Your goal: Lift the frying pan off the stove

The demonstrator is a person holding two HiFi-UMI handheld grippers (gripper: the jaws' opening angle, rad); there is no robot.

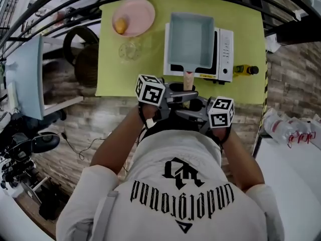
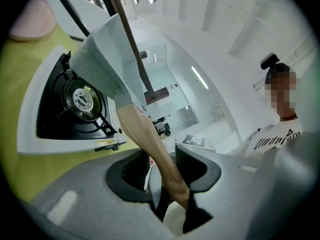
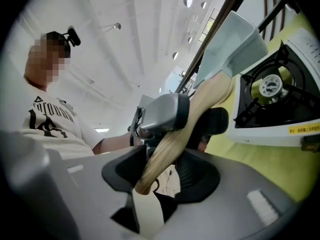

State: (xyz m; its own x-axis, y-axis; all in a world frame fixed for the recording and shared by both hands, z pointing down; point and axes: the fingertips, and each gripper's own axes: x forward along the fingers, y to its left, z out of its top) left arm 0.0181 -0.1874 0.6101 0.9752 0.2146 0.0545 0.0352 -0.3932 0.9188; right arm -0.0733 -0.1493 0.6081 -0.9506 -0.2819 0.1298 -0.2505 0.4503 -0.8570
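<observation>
A pale blue rectangular frying pan (image 1: 190,39) hangs over the white tabletop stove (image 1: 225,46), its wooden handle (image 1: 188,79) pointing toward me. In the left gripper view the pan (image 2: 102,49) is tilted up, clear of the bare burner (image 2: 80,100). My left gripper (image 1: 176,94) is shut on the handle (image 2: 150,139), with both pads pressed against the wood. Closer to me, my right gripper (image 1: 194,108) is shut on the handle's end (image 3: 165,159). The right gripper view shows the pan (image 3: 232,44) raised above the burner (image 3: 272,86).
A pink plate (image 1: 143,9) with a yellow piece of food (image 1: 120,25) and a clear glass (image 1: 129,50) stand left of the stove on the yellow-green table (image 1: 241,14). A yellow bottle (image 1: 246,70) lies to its right. A chair (image 1: 83,54) stands at the table's left side.
</observation>
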